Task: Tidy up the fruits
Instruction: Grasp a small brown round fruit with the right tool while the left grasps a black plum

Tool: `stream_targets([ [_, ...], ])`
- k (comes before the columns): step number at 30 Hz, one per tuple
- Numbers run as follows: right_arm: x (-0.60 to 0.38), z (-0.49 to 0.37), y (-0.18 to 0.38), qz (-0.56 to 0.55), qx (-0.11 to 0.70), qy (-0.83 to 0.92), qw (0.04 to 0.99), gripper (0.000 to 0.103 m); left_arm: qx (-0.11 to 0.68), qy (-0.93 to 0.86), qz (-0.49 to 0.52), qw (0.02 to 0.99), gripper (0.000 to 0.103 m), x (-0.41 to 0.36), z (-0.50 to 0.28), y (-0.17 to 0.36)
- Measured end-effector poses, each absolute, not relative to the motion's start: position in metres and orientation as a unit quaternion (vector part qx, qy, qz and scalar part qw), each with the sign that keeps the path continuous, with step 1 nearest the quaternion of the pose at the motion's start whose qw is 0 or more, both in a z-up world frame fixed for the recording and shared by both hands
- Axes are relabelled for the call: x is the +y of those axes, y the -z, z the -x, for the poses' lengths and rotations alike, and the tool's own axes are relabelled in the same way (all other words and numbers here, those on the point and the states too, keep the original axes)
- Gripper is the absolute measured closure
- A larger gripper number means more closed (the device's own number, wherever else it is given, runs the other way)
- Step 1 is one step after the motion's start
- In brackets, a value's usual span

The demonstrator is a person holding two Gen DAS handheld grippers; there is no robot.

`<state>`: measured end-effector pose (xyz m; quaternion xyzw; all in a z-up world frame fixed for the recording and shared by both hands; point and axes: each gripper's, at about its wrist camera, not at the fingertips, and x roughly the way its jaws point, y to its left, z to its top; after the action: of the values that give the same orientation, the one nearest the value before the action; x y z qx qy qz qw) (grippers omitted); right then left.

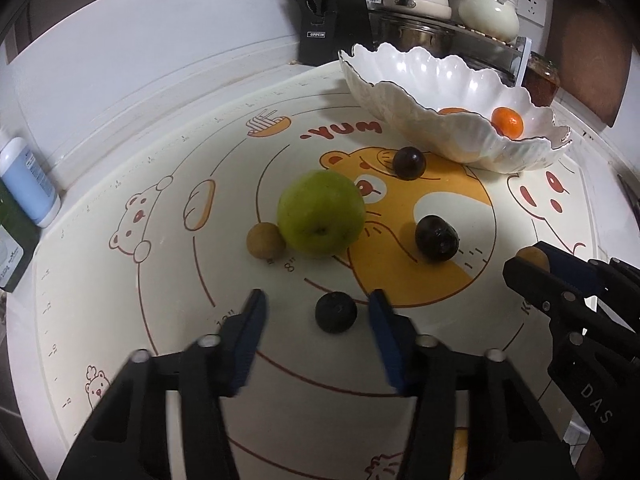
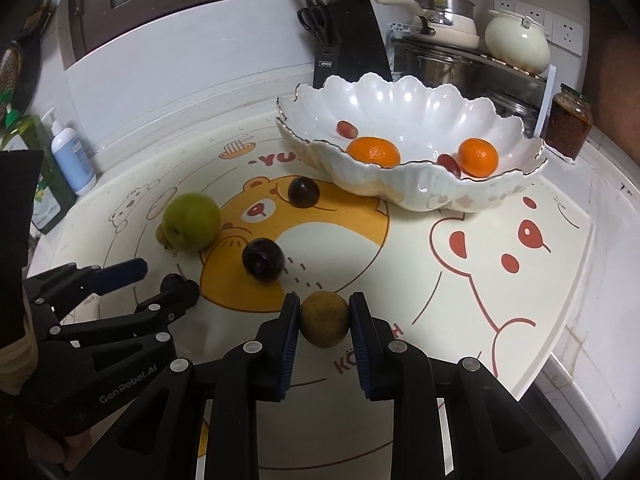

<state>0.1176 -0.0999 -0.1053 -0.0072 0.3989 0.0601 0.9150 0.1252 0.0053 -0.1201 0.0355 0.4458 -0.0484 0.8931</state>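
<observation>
Both grippers angle down over the cartoon-bear mat (image 2: 460, 280). The right gripper (image 2: 325, 316) is clamped on a small tan, speckled round fruit (image 2: 325, 319) at the mat's near edge. The left gripper (image 1: 318, 312) straddles a dark grape (image 1: 335, 312), its pads apart from it, jaws released. The scalloped white bowl (image 2: 400, 100) behind holds two oranges.

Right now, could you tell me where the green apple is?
In the left wrist view the green apple sits mid-mat, touching a small brown fruit on its left.

Knife block (image 1: 330, 20), kettles (image 2: 516, 42), soap bottle (image 2: 72, 160)
</observation>
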Motion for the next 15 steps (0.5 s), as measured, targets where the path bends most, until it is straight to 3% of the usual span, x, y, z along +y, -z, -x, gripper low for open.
stream_targets([
  [2,-0.1010,-0.1185,0.1055,0.005,0.399,-0.059,0.915,0.076,0.446,0.052,-0.028,0.893,0.068,0.0059,-0.1255,0.1205],
  [9,-0.1023,-0.1174,0.1048,0.002,0.397,-0.059,0.916,0.076,0.443,0.058,-0.027,0.894,0.080,0.0025,-0.1214,0.1209],
  [15,-0.1043,-0.1168,0.1014,0.001,0.393,-0.056,0.918,0.076,0.444,0.059,-0.028,0.894,0.082,0.0006,-0.1205,0.1188],
])
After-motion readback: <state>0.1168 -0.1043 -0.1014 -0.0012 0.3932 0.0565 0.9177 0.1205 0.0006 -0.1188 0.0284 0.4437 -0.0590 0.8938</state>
